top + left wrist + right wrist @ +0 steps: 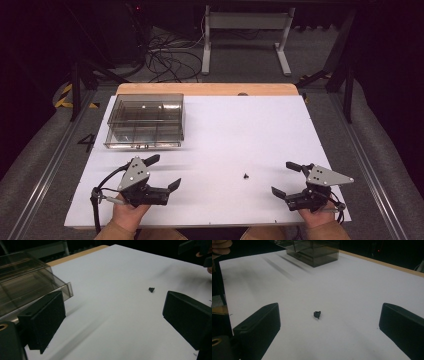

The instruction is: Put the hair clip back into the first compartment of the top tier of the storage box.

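Screw-sorting gear is lying spread over a white table (240,130): the clear plastic compartment box (146,121) is sitting at the far left, well apart from everything else. Nearer the person, the left gripper (164,171) is hovering with its jaws spread wide and gripping nothing, and the right gripper (286,178) is likewise gaping open and empty. Between the two grippers, a small black screw (245,176) is lying alone on the bare surface, touching neither.
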Demonstrator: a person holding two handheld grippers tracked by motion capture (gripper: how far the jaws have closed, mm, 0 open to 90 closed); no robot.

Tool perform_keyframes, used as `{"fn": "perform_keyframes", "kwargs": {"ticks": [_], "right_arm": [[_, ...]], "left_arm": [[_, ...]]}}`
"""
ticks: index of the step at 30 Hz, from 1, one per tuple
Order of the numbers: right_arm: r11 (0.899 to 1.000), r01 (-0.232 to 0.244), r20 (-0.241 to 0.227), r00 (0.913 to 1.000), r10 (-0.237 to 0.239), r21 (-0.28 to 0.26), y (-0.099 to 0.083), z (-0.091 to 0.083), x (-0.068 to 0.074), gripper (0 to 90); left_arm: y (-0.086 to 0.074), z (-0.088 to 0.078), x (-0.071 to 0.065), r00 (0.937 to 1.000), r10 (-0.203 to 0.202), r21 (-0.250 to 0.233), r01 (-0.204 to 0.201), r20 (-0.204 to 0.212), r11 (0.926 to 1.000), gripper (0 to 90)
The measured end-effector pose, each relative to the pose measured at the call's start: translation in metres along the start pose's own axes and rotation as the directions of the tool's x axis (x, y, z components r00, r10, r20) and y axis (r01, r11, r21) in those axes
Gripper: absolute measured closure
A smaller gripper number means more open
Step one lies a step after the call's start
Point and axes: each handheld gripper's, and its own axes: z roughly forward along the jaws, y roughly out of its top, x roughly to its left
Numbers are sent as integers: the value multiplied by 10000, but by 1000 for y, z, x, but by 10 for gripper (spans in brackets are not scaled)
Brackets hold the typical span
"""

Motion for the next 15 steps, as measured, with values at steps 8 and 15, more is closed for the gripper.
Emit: {"fn": "perform_keyframes", "kwargs": {"ticks": [8, 15], "right_arm": [[10000, -88, 49, 9999, 87, 18, -2, -4, 0, 39], [9997, -241, 84, 9997, 241, 3, -4, -7, -1, 40]], "left_arm": [[11, 16, -8, 9985, 199, 120, -206, 514, 9997, 54], [19, 30, -14, 9952, 290, 242, -314, 930, 9992, 55]]}}
